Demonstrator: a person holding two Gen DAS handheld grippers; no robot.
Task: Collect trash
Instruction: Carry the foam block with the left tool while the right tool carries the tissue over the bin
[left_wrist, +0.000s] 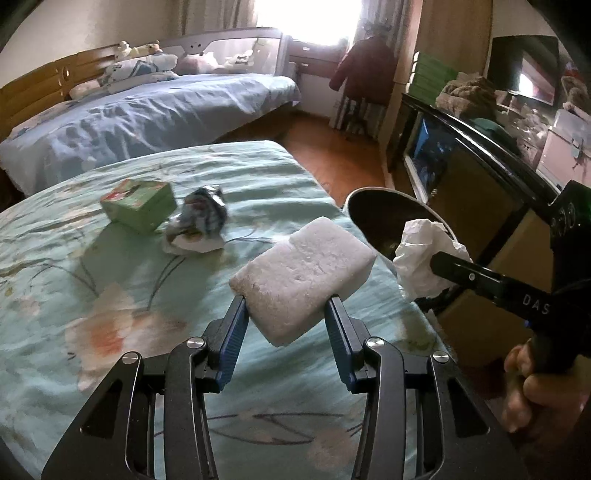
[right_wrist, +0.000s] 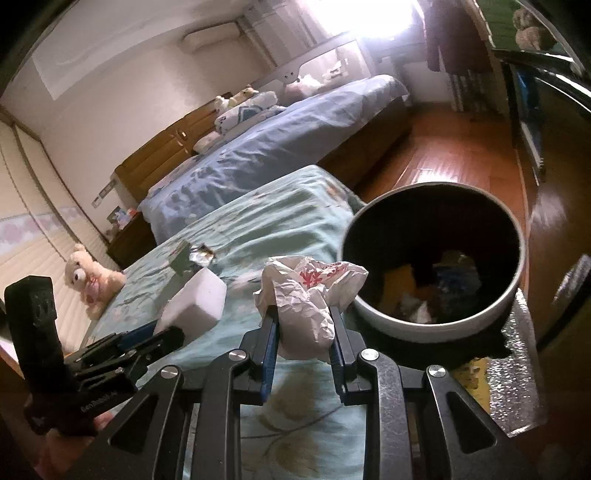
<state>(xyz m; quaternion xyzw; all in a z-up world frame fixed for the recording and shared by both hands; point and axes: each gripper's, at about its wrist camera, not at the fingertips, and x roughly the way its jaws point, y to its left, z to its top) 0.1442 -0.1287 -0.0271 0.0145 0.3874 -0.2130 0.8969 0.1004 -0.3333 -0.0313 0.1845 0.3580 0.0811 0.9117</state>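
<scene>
Trash in transit: left tool (left_wrist: 286, 306) clenches foam (left_wrist: 303, 277), right tool (right_wrist: 303, 317) grips paper (right_wrist: 306, 295) beside the bin (right_wrist: 436, 325); release over it looks next.

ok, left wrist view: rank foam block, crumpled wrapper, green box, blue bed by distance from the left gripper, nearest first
1. foam block, clamped in the left gripper
2. crumpled wrapper, ahead and left on the green bedspread
3. green box, just past the wrapper, further left
4. blue bed, across the gap, far left
</scene>
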